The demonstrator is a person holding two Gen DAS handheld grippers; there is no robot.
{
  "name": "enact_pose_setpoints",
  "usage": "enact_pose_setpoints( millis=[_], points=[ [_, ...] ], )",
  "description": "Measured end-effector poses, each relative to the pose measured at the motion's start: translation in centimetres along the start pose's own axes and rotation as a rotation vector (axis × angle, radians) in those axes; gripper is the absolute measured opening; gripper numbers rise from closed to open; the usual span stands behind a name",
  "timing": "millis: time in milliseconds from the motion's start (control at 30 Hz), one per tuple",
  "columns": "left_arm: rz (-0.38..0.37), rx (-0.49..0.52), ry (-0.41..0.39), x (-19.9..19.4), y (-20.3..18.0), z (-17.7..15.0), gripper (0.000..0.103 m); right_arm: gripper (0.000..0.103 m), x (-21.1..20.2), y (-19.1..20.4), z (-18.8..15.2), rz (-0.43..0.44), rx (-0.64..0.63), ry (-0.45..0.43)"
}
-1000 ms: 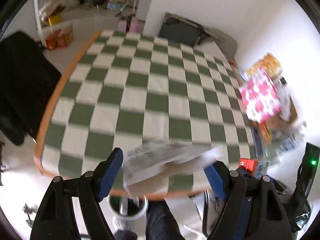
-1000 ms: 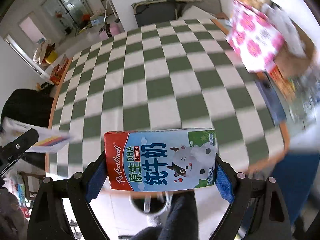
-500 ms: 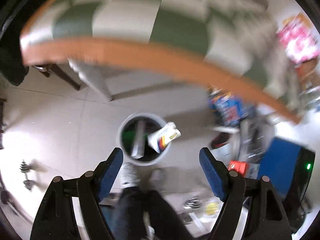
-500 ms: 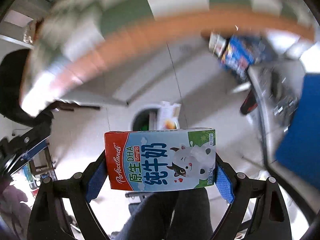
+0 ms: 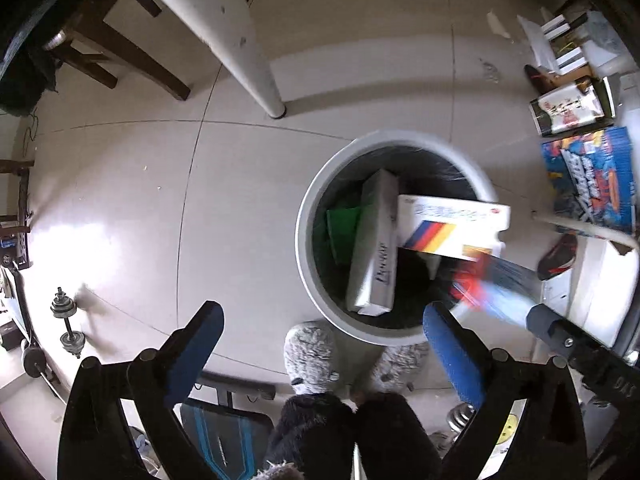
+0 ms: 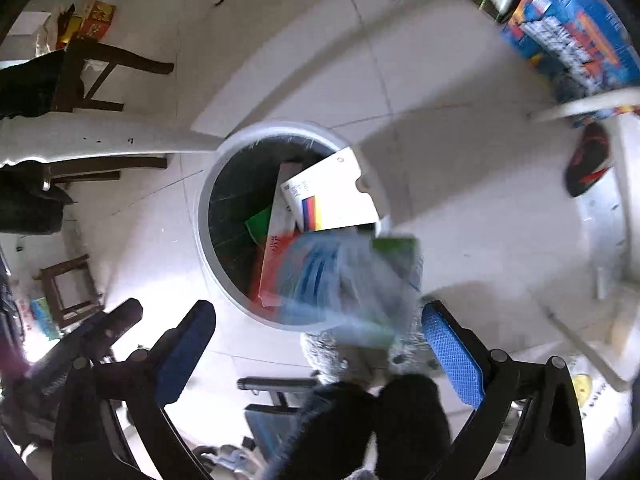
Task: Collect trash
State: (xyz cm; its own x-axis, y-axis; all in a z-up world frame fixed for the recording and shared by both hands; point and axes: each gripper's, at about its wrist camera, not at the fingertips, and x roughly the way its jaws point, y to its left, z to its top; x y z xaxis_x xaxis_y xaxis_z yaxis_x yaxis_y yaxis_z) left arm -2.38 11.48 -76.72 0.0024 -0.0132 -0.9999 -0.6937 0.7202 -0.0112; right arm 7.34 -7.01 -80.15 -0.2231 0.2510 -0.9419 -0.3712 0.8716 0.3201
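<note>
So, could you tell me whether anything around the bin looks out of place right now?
Yes: the white box with coloured stripes lies tilted across the bin's rim, not fully inside, and the milk carton, a blur, hasn't settled.

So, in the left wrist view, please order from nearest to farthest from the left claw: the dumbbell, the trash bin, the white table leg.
1. trash bin, just ahead of the left claw, slightly right.
2. dumbbell, on the floor, far left.
3. white table leg, top of the view, beyond the bin.

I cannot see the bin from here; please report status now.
Left gripper and right gripper: jaws open, empty. Milk carton blurred, falling over bin. White box leans on rim.
</note>
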Motion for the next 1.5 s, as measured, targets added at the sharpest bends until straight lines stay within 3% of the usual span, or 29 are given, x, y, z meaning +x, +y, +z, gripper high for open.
enact_pose_setpoints(
  millis=[133,233,367,467,800,1100,1300,1500],
  points=[
    [0.017,0.005,0.010,0.8,1.0,-0.8,0.102,0.103,0.9,0.9,-0.6,-0.139,-0.060,-0.020],
    [0.019,0.006,0.006,-1.0,1.6,-1.5,0.102,0.103,0.1,1.3,-1.4,-0.220,-0.078,-0.036],
    [0.018,0.012,-0.015,-5.5,2.2,-2.5,0.102,0.103,-3.9,2.8,-2.6,-0.296,-0.093,-0.066],
    [0.017,0.031,-0.039,-9.8,2.3,-3.4,0.102,0.103,-8.2,4.4,-3.8,-0.305,-0.104,-0.085],
    [-0.047,0.136,-0.107,-27.5,1.8,-8.3,0.102,0.103,-28.4,10.3,-10.4,-0.245,-0.150,-0.167],
    [-0.206,0.168,-0.176,-42.7,1.8,-13.0,0.102,0.103,-46.0,14.6,-17.8,-0.138,-0.201,-0.248],
    [-0.282,0.187,-0.267,-50.4,2.2,-15.6,0.102,0.103,-53.8,16.3,-22.0,-0.086,-0.233,-0.308],
    [-0.360,0.177,-0.318,-54.8,2.9,-17.9,0.102,0.103,-58.6,17.3,-24.9,-0.030,-0.264,-0.338]
  ],
)
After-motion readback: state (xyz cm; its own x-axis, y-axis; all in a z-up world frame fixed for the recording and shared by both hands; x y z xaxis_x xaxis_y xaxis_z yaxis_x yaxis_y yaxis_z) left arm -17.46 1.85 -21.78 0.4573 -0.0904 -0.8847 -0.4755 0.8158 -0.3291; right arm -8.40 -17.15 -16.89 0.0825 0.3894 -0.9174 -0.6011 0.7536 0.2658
